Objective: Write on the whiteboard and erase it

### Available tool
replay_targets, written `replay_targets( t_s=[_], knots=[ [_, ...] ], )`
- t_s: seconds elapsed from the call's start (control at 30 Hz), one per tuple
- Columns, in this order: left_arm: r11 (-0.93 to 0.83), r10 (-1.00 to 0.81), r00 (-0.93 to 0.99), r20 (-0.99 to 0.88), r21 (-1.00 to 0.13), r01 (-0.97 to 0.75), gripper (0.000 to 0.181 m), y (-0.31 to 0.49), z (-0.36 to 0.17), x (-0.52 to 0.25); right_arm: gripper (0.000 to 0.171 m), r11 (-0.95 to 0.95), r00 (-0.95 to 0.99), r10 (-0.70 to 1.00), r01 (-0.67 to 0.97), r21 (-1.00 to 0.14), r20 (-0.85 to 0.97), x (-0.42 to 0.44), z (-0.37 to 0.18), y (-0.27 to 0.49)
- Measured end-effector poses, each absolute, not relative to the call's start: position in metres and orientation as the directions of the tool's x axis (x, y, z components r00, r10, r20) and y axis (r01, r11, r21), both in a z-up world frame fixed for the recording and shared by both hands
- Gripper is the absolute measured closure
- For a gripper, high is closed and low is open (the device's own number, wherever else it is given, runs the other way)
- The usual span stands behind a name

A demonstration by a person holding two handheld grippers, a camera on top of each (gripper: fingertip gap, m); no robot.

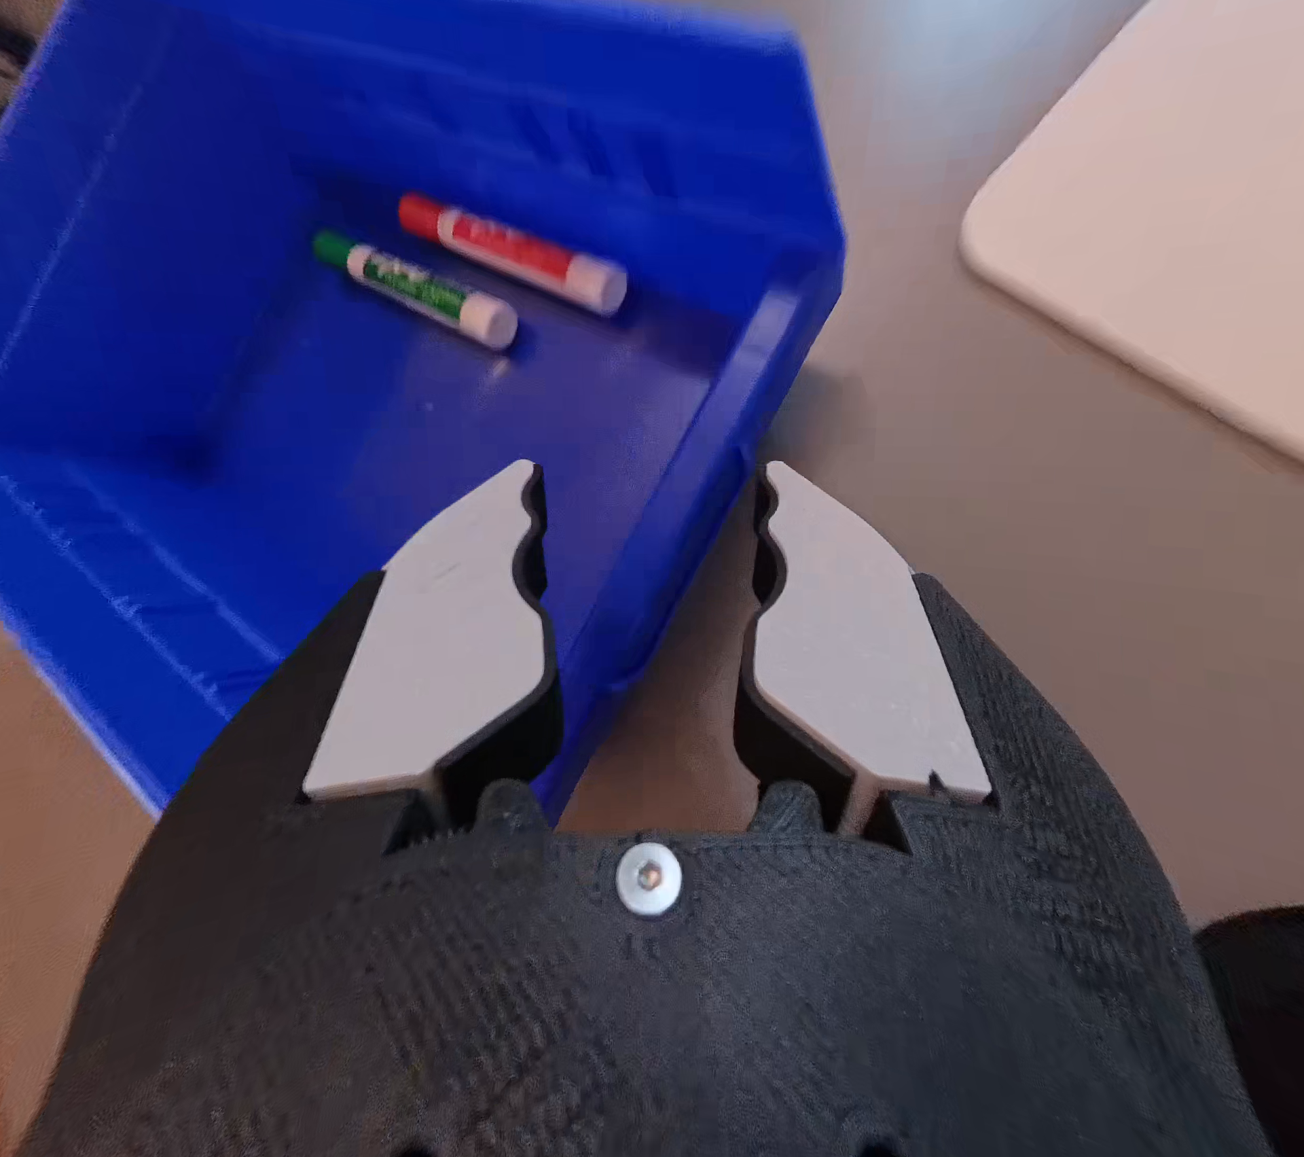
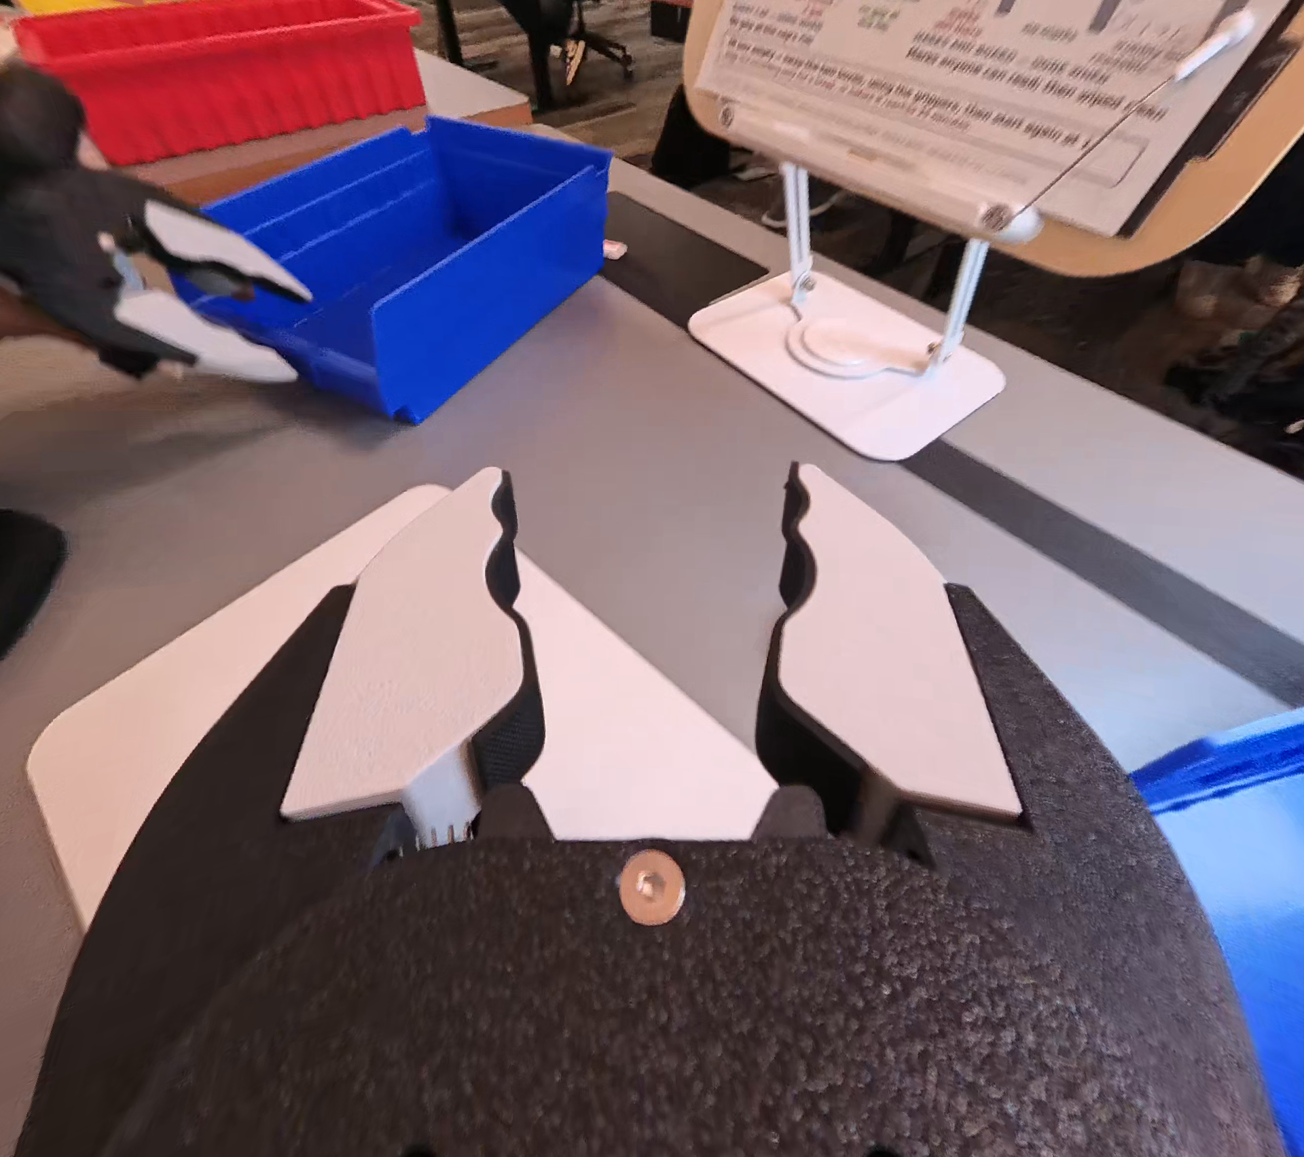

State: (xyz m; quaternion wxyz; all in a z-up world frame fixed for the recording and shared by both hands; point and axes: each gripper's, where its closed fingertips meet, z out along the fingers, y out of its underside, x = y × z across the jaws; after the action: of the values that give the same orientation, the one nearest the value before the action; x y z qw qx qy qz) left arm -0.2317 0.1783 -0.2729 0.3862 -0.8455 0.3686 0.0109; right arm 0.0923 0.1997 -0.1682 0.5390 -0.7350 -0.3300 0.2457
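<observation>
Your left claw [image 1: 649, 474] is spread fairly wide and holds nothing; it hangs over the near right corner of the blue bin [image 1: 776, 361], one finger above the bin floor, the other outside the wall. Inside the bin lie a green marker [image 1: 416, 290] and a red marker [image 1: 515, 255], side by side and a little apart. Both carry printed labels, too blurred to make out.

Your right claw [image 2: 649, 477] is also wide and empty, poised over the grey surface [image 2: 635, 417] with the whiteboard [image 2: 141, 721] lying flat beneath its left finger.

Only the right wrist view shows the left claw [image 2: 282, 332] at the bin's [image 2: 480, 304] near end, a stand [image 2: 847, 375] holding a printed sheet [image 2: 988, 43], a red bin [image 2: 226, 64] behind, and a second blue bin [image 2: 1242, 841] at the right edge. The markers show only in the left wrist view.
</observation>
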Motion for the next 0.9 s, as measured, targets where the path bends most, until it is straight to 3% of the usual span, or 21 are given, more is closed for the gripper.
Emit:
replay_targets(
  t_s=[0.07,0.13,0.23,0.43,0.5,0.63,0.73,0.8,0.9],
  knots=[
    [-0.424,-0.618,0.763,-0.189,-0.737,-0.526,0.127,0.192,-0.246,-0.223,0.1,-0.214,0.651,0.758,0.196,-0.957,-0.036,0.091,-0.181,0.192],
    [-0.479,-0.567,0.814,-0.122,-0.755,-0.447,0.131,0.222,-0.233,-0.226,0.104,-0.224,0.65,0.757,0.161,-0.961,-0.068,0.09,-0.189,0.193],
    [-0.641,-0.447,0.887,-0.118,-0.649,-0.41,0.128,0.281,-0.259,-0.25,0.105,-0.256,0.643,0.758,0.143,-0.956,-0.106,0.088,-0.197,0.196],
    [-0.853,-0.248,0.962,0.117,-0.497,-0.159,0.129,0.34,-0.327,-0.268,0.109,-0.224,0.668,0.741,0.152,-0.963,-0.067,0.098,-0.201,0.199],
    [-0.852,-0.271,0.963,-0.006,-0.465,-0.243,0.159,0.342,-0.334,-0.281,0.112,-0.212,0.675,0.736,0.161,-0.964,-0.049,0.102,-0.202,0.2],
    [-0.86,-0.278,0.961,-0.012,-0.442,-0.254,0.162,0.337,-0.334,-0.293,0.115,-0.216,0.679,0.733,0.168,-0.962,-0.046,0.104,-0.21,0.204],
    [-0.842,-0.321,0.935,-0.148,-0.408,-0.353,0.162,0.33,-0.33,-0.31,0.116,-0.218,0.679,0.734,0.183,-0.959,-0.037,0.103,-0.216,0.205],
    [-0.781,-0.324,0.938,-0.122,-0.526,-0.338,0.162,0.331,-0.309,-0.302,0.119,-0.191,0.675,0.738,0.196,-0.962,-0.009,0.1,-0.216,0.202],
    [-0.512,-0.436,0.892,0.118,-0.848,-0.138,0.163,0.324,-0.224,-0.253,0.126,-0.122,0.647,0.761,0.202,-0.972,0.039,0.091,-0.207,0.194]
  ],
)
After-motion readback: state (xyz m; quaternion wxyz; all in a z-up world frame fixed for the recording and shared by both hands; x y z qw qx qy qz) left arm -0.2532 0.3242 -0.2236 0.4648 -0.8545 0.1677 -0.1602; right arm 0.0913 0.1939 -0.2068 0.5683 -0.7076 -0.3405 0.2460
